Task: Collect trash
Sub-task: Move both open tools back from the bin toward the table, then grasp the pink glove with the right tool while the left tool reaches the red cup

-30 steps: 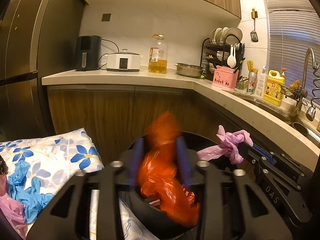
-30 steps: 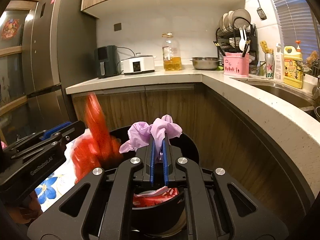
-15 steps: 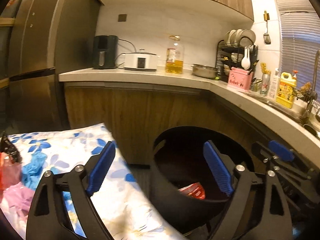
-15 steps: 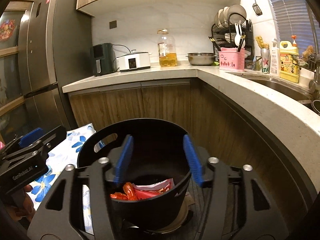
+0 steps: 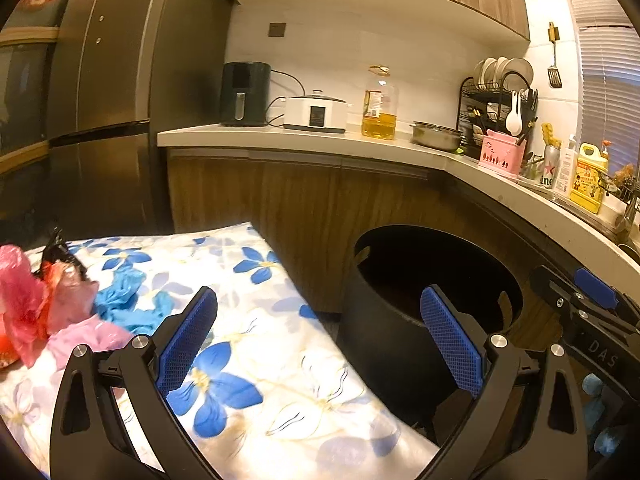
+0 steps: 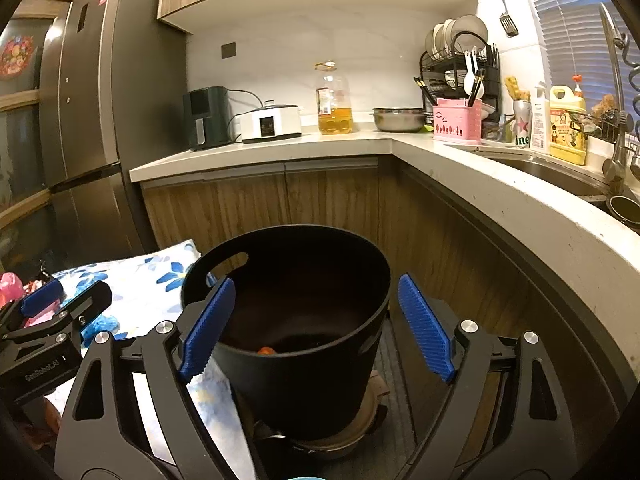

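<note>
Left gripper [image 5: 318,342]: blue-padded jaws spread wide, nothing between, hanging over white cloth with blue flower print [image 5: 256,344]. Right gripper [image 6: 316,326]: jaws wide, empty, framing round black plastic bin [image 6: 304,364]. Bin at 12 o'clock in right view, at 2 o'clock in left view; scrap of orange-red trash [image 6: 266,350] on its floor. Crumpled pink, red and blue plastic bags [image 5: 52,312] on cloth at 9 o'clock, left view. Far: pale stone countertop [image 6: 280,148], yellow oil bottle [image 6: 334,100].
</note>
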### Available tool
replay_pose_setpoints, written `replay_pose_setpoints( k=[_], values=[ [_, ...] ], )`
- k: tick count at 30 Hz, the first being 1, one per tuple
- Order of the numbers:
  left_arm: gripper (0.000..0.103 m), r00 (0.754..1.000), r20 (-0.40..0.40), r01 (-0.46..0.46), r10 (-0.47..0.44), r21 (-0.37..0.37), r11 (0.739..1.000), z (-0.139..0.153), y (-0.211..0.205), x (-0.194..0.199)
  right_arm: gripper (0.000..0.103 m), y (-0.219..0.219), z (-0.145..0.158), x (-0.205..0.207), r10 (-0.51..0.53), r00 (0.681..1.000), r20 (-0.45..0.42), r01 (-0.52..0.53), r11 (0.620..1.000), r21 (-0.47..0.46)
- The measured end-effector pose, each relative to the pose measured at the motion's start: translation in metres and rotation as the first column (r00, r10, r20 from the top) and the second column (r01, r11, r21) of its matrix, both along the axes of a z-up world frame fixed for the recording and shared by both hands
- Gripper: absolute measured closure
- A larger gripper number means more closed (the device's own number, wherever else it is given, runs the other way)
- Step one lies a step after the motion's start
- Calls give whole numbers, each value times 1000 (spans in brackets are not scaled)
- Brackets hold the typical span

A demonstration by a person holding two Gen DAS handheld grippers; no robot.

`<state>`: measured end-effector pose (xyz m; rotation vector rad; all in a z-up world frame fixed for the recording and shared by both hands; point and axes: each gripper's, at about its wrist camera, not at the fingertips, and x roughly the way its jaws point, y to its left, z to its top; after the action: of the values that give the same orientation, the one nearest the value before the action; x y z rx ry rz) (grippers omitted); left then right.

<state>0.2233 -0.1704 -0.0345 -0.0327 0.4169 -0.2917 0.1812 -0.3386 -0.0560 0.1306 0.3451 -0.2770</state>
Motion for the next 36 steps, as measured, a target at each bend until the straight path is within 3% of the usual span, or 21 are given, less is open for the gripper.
replay_pose_setpoints(
  k=[15,36],
  values=[
    [6,996,8,-87,87,-16,996,-2,55,-31,19,51,2,-23,35,999,40,-34,999,-22],
    [6,976,9,-217,217,-19,976,-2,124,-62,19,123,-7,-20,130,991,9,-130,991,-28]
  ],
)
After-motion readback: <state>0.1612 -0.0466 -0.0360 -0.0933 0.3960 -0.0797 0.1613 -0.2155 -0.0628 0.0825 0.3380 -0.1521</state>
